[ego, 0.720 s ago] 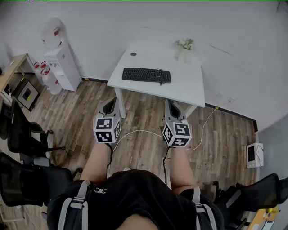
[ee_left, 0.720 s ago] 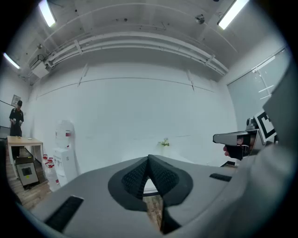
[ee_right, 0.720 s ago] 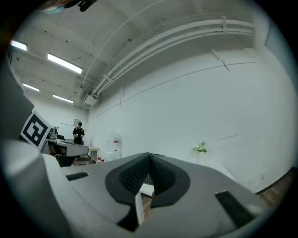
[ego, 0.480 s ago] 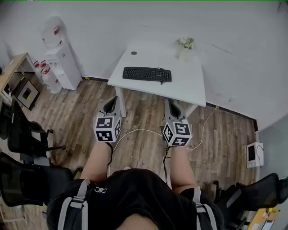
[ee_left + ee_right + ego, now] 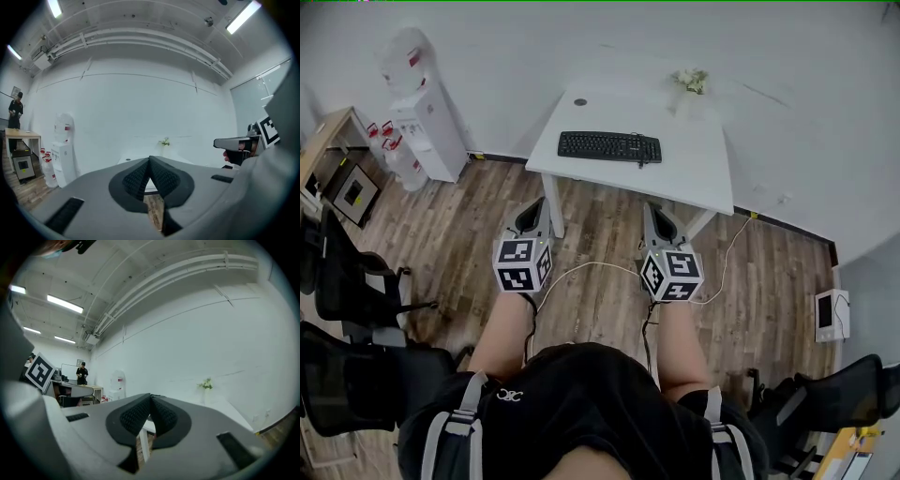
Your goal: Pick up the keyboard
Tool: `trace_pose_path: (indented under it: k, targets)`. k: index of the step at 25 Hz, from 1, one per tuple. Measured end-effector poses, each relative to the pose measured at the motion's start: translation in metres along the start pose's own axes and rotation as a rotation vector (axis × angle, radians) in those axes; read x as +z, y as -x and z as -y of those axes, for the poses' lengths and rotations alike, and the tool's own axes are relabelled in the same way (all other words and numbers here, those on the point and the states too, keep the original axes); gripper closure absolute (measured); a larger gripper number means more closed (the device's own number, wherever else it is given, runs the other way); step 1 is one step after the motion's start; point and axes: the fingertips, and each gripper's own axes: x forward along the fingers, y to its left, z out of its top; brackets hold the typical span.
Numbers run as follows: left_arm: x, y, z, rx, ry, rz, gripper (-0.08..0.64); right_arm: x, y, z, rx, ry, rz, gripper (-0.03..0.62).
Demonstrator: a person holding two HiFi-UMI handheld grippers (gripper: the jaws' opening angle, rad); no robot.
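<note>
Only a little has moved: the table (image 5: 698,178) and the keyboard (image 5: 609,147) sit a bit higher in the head view than before, and both grippers are held out in front as they were. The left gripper (image 5: 531,214) is clenched with nothing in it. The right gripper (image 5: 660,217) is clenched and empty too.

The keyboard lies on the table, well ahead of both grippers. Its long side runs left to right, across the way the grippers point. The right gripper lines up with its right end. The left gripper points just past its left end. I think both are about as near.

The table is white and flat, with a plant (image 5: 689,81) at the back. The floor (image 5: 600,234) is wood. A water cooler (image 5: 424,120) stands by the wall on the left, and chairs (image 5: 352,281) are near
</note>
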Motion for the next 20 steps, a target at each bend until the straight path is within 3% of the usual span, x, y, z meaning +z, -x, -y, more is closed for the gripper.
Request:
trace_pose_path:
  k: [11,20]
  targets:
    - [-0.016,-0.005,-0.026,-0.041,-0.008,-0.003,0.552,-0.019,-0.014,-0.025,-0.022,0.02,-0.009,0.588]
    - [-0.025,-0.048,-0.042,-0.041,-0.003,-0.01,0.552,-0.035,-0.051,0.003,-0.049,-0.016,0.002,0.588]
